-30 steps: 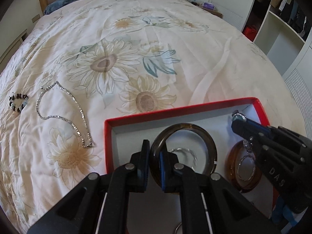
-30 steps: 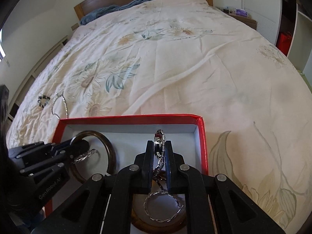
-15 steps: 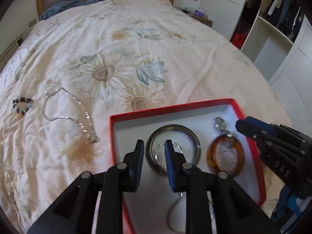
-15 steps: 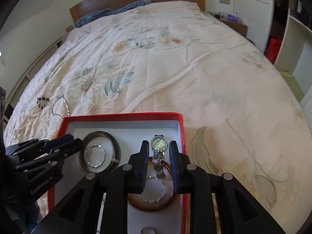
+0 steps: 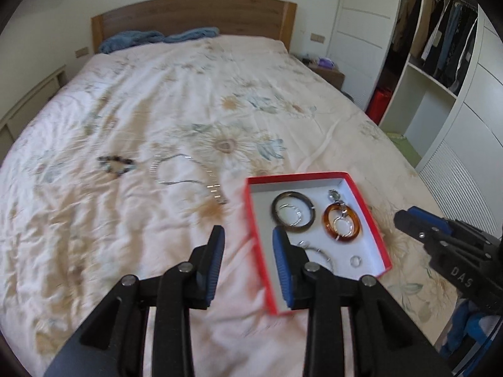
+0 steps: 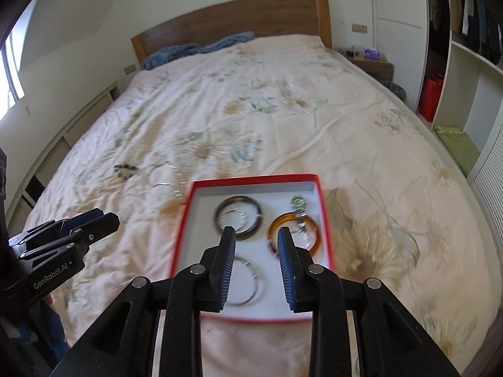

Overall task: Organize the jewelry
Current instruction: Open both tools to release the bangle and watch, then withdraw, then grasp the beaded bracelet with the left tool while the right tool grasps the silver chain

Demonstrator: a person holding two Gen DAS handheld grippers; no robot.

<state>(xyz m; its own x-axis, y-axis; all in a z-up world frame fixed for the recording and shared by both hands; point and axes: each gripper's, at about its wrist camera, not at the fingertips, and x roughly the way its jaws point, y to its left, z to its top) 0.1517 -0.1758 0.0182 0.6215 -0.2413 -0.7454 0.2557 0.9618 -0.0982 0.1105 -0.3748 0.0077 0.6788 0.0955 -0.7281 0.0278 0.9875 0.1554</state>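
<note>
A red box point(image 5: 255, 220) point(image 6: 323, 207) with a white inside lies on the bed. In it are a dark bangle point(image 5: 293, 213) point(image 6: 238, 217), an amber bangle point(image 5: 342, 224) point(image 6: 295, 231), a watch point(image 5: 334, 195) point(image 6: 298, 203), a silver hoop point(image 6: 248, 282) and a small ring point(image 5: 356, 261). A silver necklace point(image 5: 188, 172) point(image 6: 166, 176) and a dark bead bracelet point(image 5: 116, 162) point(image 6: 125, 169) lie on the quilt left of the box. My left gripper point(image 5: 248, 243) is open and empty above the box's left edge. My right gripper point(image 6: 256, 240) is open and empty above the box.
The flowered quilt point(image 5: 157, 110) covers the bed up to a wooden headboard point(image 5: 195, 15). A blue blanket point(image 5: 151, 37) lies at the head. A nightstand point(image 6: 371, 62) and open wardrobe shelves point(image 5: 440, 62) stand on the right.
Both grippers let go of their pieces, opened wide and pulled back and up from the box. The dark bangle and the watch now lie in the box.
</note>
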